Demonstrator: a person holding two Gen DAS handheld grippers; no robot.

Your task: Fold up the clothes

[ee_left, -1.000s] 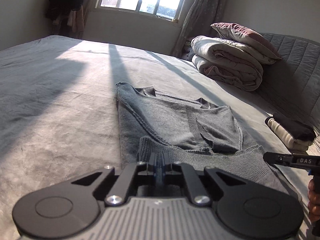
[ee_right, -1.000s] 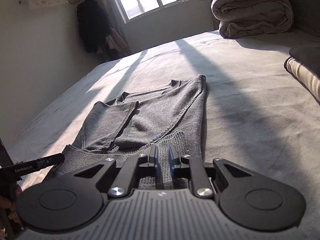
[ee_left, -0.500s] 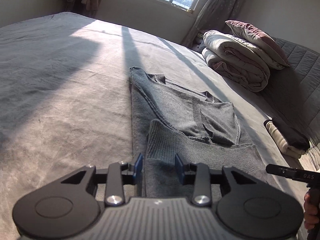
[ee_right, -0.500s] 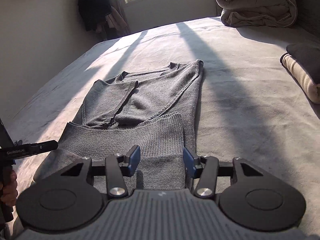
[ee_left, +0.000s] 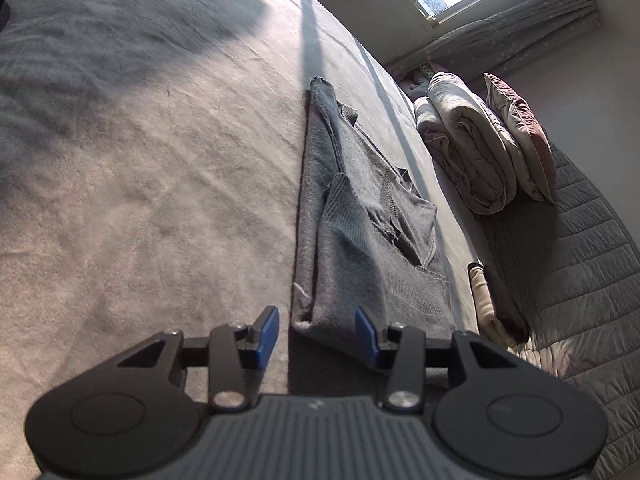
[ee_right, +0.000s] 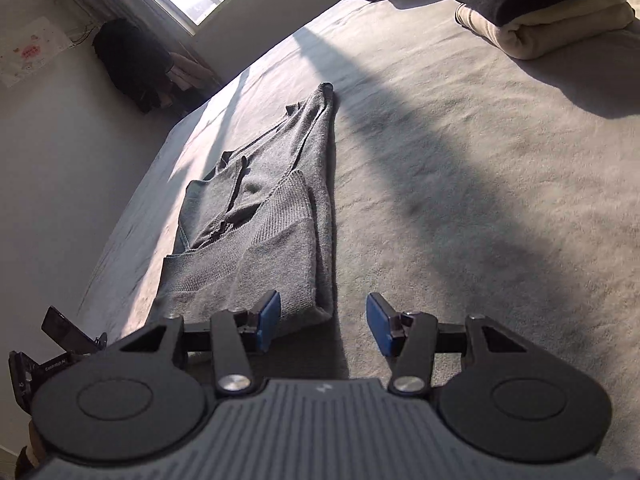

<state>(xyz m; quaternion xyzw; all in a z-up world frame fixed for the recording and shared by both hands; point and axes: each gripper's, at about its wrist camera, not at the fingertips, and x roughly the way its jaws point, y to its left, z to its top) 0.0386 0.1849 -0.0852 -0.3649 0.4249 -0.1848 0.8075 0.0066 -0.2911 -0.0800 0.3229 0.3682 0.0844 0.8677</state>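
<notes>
The grey sweater [ee_left: 360, 240] lies flat on the grey bed [ee_left: 160, 160], sleeves folded in and its ribbed hem doubled up over the body. The left gripper [ee_left: 316, 334] hangs at one near corner, jaws spread, holding nothing; the right gripper [ee_right: 323, 322] likewise at the other. Folded clothes [ee_right: 552, 20] sit well apart, near a rolled duvet [ee_left: 468, 148]

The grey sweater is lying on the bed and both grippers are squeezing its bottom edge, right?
Not quite. The grey sweater does lie on the bed, but both wrist views show the left gripper and right gripper open, squeezing nothing.
</notes>
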